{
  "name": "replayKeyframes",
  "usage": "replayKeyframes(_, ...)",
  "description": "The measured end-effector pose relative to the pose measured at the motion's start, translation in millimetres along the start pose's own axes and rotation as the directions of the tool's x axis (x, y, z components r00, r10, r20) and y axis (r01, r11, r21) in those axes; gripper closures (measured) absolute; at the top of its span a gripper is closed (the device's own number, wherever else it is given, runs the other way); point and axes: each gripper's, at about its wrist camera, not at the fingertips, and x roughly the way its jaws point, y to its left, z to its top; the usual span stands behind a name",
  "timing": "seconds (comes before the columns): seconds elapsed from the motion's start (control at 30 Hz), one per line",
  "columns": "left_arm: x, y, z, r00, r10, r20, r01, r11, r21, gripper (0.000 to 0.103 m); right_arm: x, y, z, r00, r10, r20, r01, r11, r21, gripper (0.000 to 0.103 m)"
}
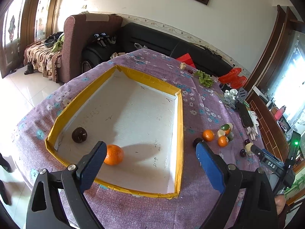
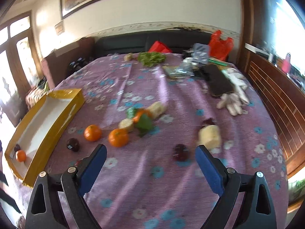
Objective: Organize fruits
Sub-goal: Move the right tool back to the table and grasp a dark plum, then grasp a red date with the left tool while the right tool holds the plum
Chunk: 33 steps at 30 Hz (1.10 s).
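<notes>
Purple flowered tablecloth [image 2: 152, 181] over the whole table, with the yellow-rimmed tray [image 1: 180, 133] as landmark, its floor white. Inside the tray, near its front left corner: one orange [image 1: 113, 154] and one dark round fruit [image 1: 79, 135], a little apart from each other. Just outside the tray's right wall on the cloth: a dark fruit [image 2: 73, 144], two oranges [image 2: 92, 132] [image 2: 118, 137], then pale cut chunks [image 2: 126, 125] mixed with green leaves and another orange piece. Farther from the tray: a dark red fruit [image 2: 180, 152] and a pale yellow chunk [image 2: 209, 136], blurred. Well beyond the tray, at the far edge: leafy greens [image 2: 151, 58], a red plastic bag [image 2: 220, 44], white gloves [image 2: 233, 100], a dark flat object, too blurred to name. Behind the table: a black sofa [image 1: 152, 40], a brown armchair, a framed picture on a white wall, bright glazed doors at left.

Left gripper [image 1: 150, 152] above the tray's front part, fingers spread wide, holding nothing. Right gripper [image 2: 151, 155] over bare cloth well to the right of the tray, fingers spread wide, nothing clamped, the dark red fruit lying loose ahead between them.
</notes>
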Motion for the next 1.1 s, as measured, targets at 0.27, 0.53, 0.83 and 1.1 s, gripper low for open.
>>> replayKeyframes(0.27,30,-28,-7,0.993,-0.074,-0.096,0.079,0.996,0.046,0.009,-7,-78,10,0.997,0.068,-0.022,-0.063,0.978,0.198,0.021)
replayKeyframes(0.53,38,-78,-18,0.974,-0.163,-0.154,0.194,0.958,0.211,0.032,37,-69,8,0.988,0.114,-0.107,-0.097,0.983,0.154,0.034)
replayKeyframes(0.83,75,-145,-45,0.967,-0.094,-0.238,0.191,0.884,0.426,0.045,79,-48,-5,0.976,0.107,-0.192,-0.092,0.992,0.083,0.045)
replayKeyframes(1.1,124,-167,-56,0.947,-0.032,-0.32,0.197,0.844,0.498,0.046,77,-45,-9,0.983,0.051,-0.177,-0.044,0.998,0.043,0.067)
